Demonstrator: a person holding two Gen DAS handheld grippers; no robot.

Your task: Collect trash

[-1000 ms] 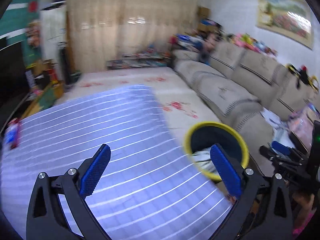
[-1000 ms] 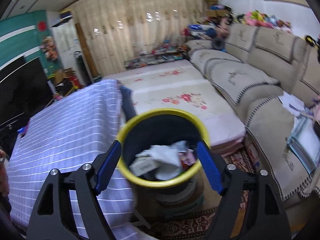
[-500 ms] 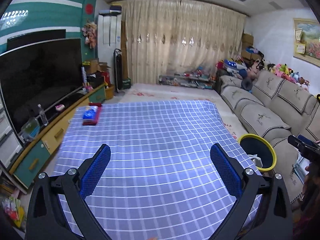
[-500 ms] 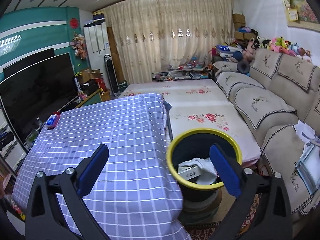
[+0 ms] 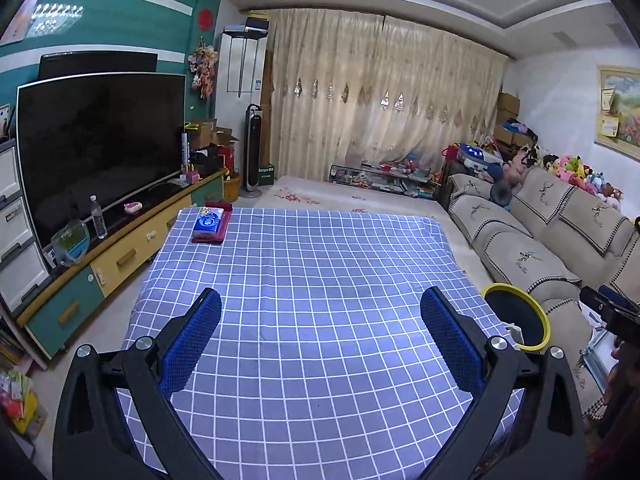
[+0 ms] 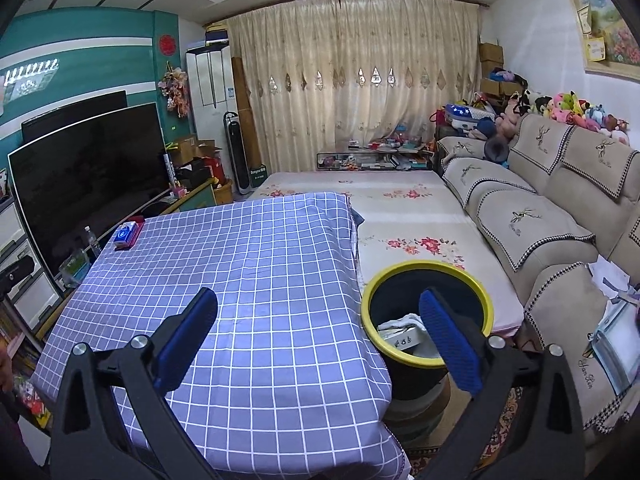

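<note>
Left gripper and right gripper: fingers spread wide, holding nothing, above the checked table. Yellow-rimmed bin beside the table's right edge contains white paper trash.

Both grippers look identical tbh. The left gripper has a chunky matte black plastic frame with triangular cutouts in each arm, plus two round silver screw heads per side near the finger pivots. The fingers are faced with bright blue pads with a fine dotted grip texture. The right gripper has the same black frame, silver screws and blue textured pads.
</note>
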